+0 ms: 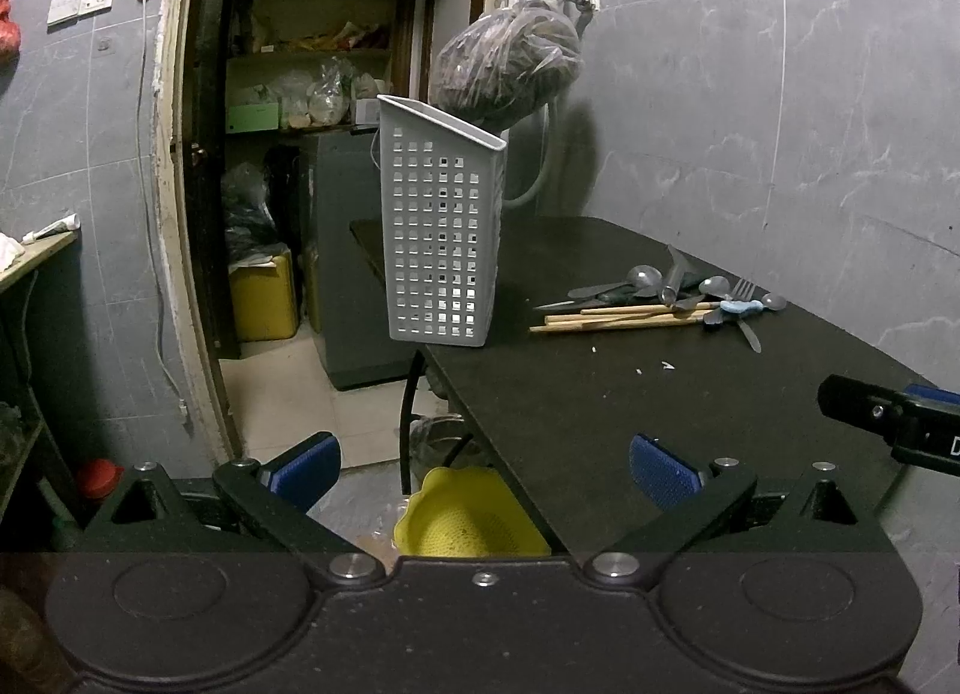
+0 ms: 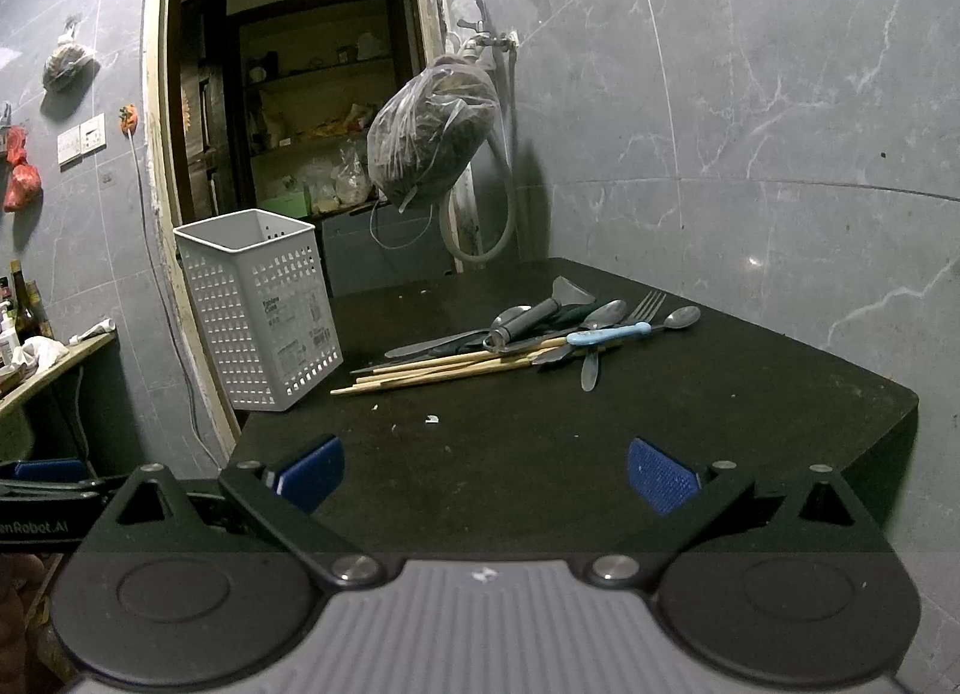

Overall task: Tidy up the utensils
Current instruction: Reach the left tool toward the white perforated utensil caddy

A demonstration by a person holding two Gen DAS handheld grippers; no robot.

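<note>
A white perforated utensil basket (image 1: 441, 226) (image 2: 261, 304) stands upright at the left edge of the black table (image 1: 600, 394) (image 2: 540, 436). To its right lies a heap of utensils (image 1: 660, 301) (image 2: 528, 340): wooden chopsticks (image 2: 444, 367), spoons, a fork (image 2: 648, 304), knives and a light-blue-handled piece (image 2: 606, 334). My left gripper (image 1: 485, 469) is open over the table's near left edge, well short of the basket. My right gripper (image 2: 485, 472) is open above the table's near side, short of the heap. Nothing is between either pair of fingers.
A grey tiled wall runs behind the table, with a plastic bag (image 2: 432, 139) hanging from a tap. A doorway to a shelved store room opens at the left. A yellow colander (image 1: 468, 517) sits on the floor below the table. The right gripper's body (image 1: 888, 421) shows at the left view's right edge.
</note>
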